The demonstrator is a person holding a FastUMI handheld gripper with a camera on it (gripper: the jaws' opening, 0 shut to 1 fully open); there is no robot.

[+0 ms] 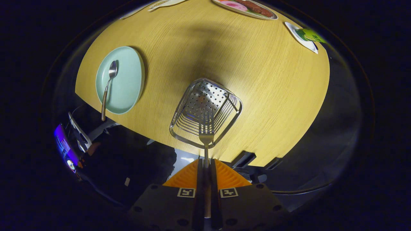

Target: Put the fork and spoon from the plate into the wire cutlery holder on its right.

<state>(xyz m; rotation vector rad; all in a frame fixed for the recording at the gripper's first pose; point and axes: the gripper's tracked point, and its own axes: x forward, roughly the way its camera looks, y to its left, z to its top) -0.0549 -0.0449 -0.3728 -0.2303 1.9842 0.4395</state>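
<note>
Gripper view. The gripper [206, 166] looks steeply down on a round wooden table [257, 89]. Its two orange fingers [186, 178] are drawn together with only a narrow slot between them, and both press on the handle of the fork [206, 134], which runs up through that slot. Fork held in line with the fingers, tines pointing away from them.

The fork's head lies just ahead of the fingertips, over the near rim of the wire cutlery holder [205, 110]. Whether the tines touch the wire cannot be told from this angle. The holder stands on the table directly beyond the fingers: square-mouthed with rounded corners, wire sides, perforated metal bottom visible through the opening. Nothing else seen inside it.

Ahead and well to the left of the fingers, a pale green plate [126, 80] sits near the table edge. The spoon [108, 88] lies on it, bowl on the far part of the plate, handle running back toward the gripper side and overhanging the plate rim and the table edge. Plate and holder are well apart, bare wood between them.

Far beyond the holder, at the opposite table edge, a printed card with food pictures [247, 7]; to its right a small white dish holding a green object [306, 36]. Two dark brackets [244, 158] show at the near table edge, just right of the fingers.
</note>
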